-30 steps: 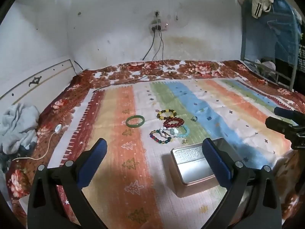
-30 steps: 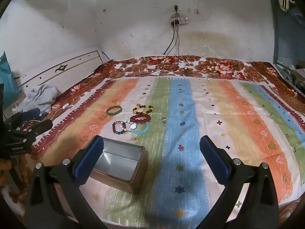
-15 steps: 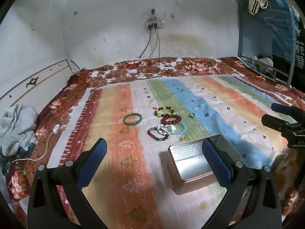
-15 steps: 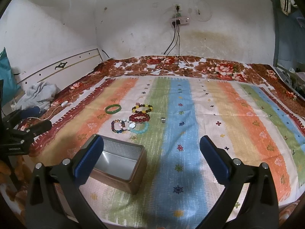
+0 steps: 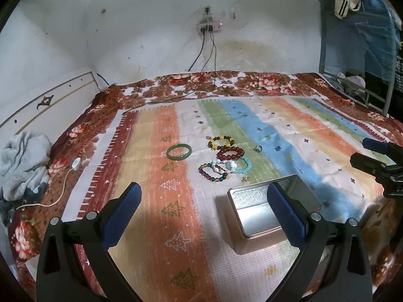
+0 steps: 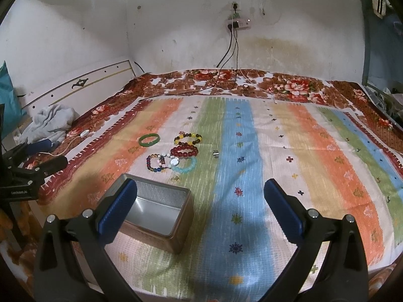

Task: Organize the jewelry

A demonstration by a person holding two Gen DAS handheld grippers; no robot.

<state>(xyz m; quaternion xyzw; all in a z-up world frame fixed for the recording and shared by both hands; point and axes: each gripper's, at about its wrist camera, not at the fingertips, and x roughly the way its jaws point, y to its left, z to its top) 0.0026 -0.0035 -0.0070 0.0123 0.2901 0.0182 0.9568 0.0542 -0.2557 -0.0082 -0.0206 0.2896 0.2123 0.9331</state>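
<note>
An open, empty metal tin (image 5: 273, 210) (image 6: 153, 210) stands on the striped cloth near the front. Beyond it lie a green bangle (image 5: 179, 151) (image 6: 149, 139), a yellow-and-dark bead bracelet (image 5: 221, 142) (image 6: 188, 138), a red bead bracelet (image 5: 230, 153) (image 6: 184, 151), a multicoloured bead bracelet (image 5: 211, 171) (image 6: 157, 162), a pale blue bead bracelet (image 5: 240, 166) (image 6: 185, 167), a small ring (image 5: 258, 148) (image 6: 215, 153) and a tiny gold piece (image 5: 244, 178) (image 6: 175, 178). My left gripper (image 5: 204, 205) hangs open, short of the jewelry. My right gripper (image 6: 200, 202) is open too, beside the tin.
A striped cloth (image 6: 314, 151) covers a floral bedspread (image 5: 105, 105). Grey clothing (image 5: 22, 161) and a white cable (image 5: 63, 183) lie at the left edge. A power strip with cords (image 6: 238, 22) hangs on the back wall. A metal rack with clothes (image 5: 357, 25) stands far right.
Both grippers have drawn back and risen slightly, so the jewelry and tin sit a little farther off in both views. Nothing on the cloth has moved.
</note>
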